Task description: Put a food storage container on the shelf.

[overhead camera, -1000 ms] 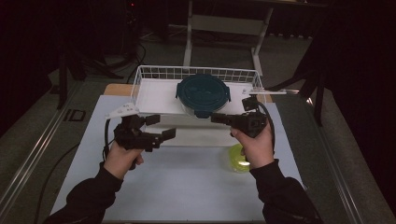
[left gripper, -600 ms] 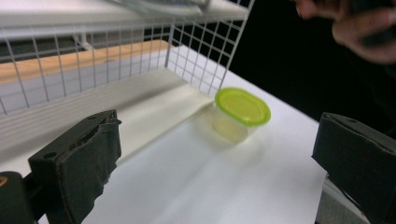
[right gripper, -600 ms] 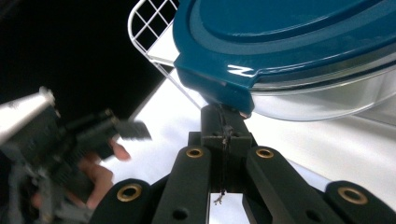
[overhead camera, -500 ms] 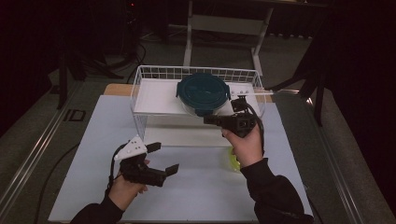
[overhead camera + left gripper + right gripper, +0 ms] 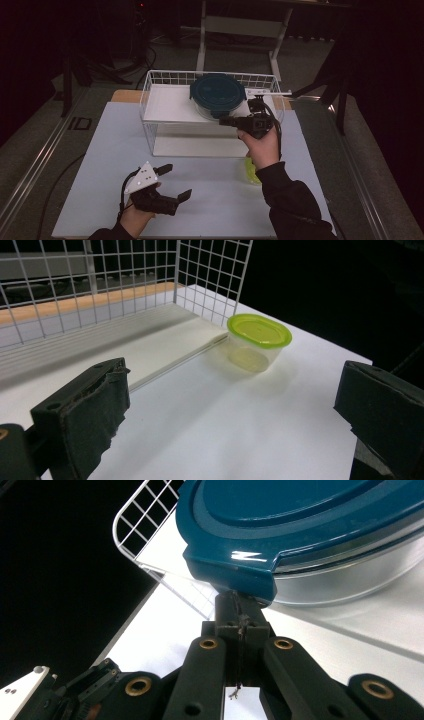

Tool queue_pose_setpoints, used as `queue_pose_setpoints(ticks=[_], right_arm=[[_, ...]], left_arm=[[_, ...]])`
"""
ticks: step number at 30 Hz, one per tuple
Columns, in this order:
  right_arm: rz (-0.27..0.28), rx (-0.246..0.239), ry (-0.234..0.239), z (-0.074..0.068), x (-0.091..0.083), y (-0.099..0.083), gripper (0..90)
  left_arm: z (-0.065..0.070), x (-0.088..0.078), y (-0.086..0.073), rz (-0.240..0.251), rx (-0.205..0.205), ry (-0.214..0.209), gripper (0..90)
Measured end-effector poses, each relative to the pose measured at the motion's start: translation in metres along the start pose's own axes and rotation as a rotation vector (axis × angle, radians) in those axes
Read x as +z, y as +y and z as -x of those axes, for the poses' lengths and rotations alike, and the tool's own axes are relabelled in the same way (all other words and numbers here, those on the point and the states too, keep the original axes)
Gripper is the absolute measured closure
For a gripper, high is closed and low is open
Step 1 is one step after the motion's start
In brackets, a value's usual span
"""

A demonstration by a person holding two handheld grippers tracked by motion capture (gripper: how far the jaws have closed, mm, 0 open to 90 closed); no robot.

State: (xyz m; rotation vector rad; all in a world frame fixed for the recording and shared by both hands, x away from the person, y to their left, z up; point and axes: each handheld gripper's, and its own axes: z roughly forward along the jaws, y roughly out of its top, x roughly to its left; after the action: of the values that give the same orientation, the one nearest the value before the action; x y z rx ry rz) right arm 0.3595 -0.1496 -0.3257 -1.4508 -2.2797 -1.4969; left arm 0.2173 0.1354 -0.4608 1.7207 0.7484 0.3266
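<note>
Table point(image 5: 100, 150): it carries everything else; the wire rack stands on its far half.
Wire rack point(image 5: 150, 107): in the middle of the far side, with a shelf board point(image 5: 167, 100) inside it.
Lidded container point(image 5: 217, 94): on the shelf board, toward the right end of the rack.
Small tub point(image 5: 259, 342): on the table, just beside the near right corner of the rack, apart from it.
Right gripper point(image 5: 223, 120): before the rack's right part, its tip under the rim of the lidded container.
Left gripper point(image 5: 175, 182): over the near left part of the table, well apart from the rack and far left of the small tub.
</note>
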Motion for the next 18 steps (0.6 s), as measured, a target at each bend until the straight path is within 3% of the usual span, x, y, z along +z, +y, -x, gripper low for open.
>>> queue_pose_setpoints(ticks=[10,14,18], right_arm=[[0.031,0.026,0.002,0.006,0.002,0.001,88.1],[0.031,-0.017,0.004,0.001,-0.003,-0.007,80.3],[0.043,-0.067,0.012,-0.003,-0.012,-0.019,64.3]], left_arm=[[0.000,0.000,-0.003,0.002,0.013,-0.004,0.8],[-0.001,-0.001,-0.004,-0.004,0.005,-0.013,0.8],[-0.003,-0.006,-0.002,-0.003,0.016,-0.017,0.8]])
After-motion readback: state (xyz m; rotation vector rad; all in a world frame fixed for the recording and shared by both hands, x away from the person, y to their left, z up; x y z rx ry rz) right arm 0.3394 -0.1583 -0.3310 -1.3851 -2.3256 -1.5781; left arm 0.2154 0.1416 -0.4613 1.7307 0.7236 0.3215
